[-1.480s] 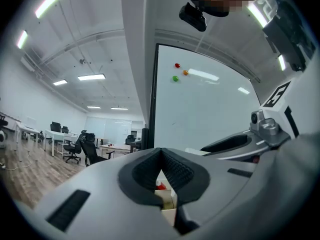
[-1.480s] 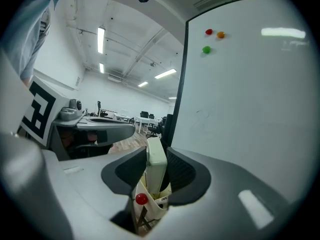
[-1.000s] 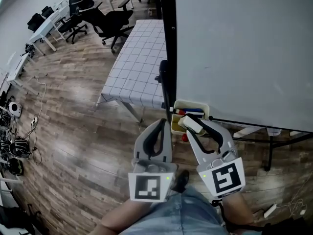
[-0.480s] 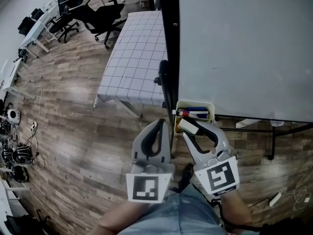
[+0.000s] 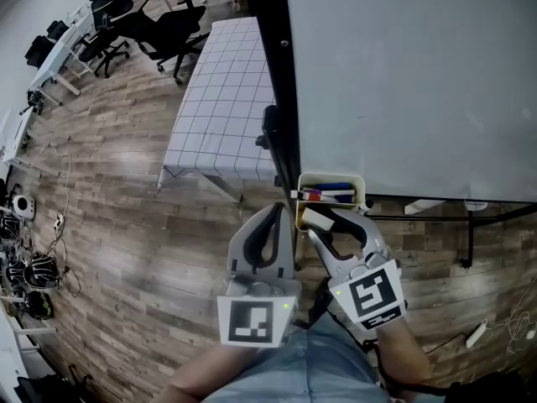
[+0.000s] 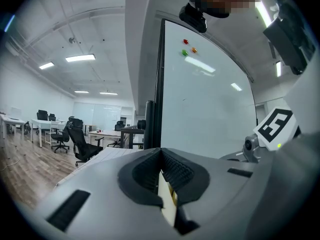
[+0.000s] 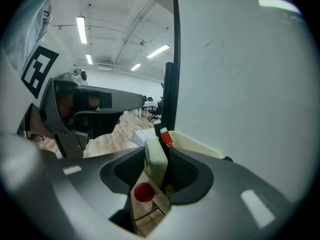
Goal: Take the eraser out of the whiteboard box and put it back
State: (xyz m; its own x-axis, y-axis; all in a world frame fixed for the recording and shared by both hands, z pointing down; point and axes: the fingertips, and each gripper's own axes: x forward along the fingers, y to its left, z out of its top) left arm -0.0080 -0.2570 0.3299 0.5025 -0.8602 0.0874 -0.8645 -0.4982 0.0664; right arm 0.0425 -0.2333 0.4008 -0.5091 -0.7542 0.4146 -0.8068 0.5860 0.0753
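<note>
A cream whiteboard box (image 5: 333, 180) hangs at the whiteboard's (image 5: 403, 74) lower left corner, with markers (image 5: 327, 195) lying in it. The pale eraser (image 5: 316, 219) stands on edge between the fingers of my right gripper (image 5: 323, 222), just in front of the box's near rim. In the right gripper view the eraser (image 7: 156, 159) fills the gap ahead of the box (image 7: 195, 145) and a red-capped marker (image 7: 166, 138). These jaws have just been opening slightly, with the eraser still between them. My left gripper (image 5: 276, 211) is shut and empty, left of the box.
A table with a grid-patterned cloth (image 5: 226, 99) stands left of the board's black post (image 5: 273, 74). Black office chairs (image 5: 172, 28) sit beyond it. The board's stand legs (image 5: 470, 225) cross the wooden floor on the right. A red object (image 7: 144, 192) lies on the floor below the jaws.
My right gripper has sunk a little with the eraser and come closer to the box's near rim. The left gripper has barely shifted.
</note>
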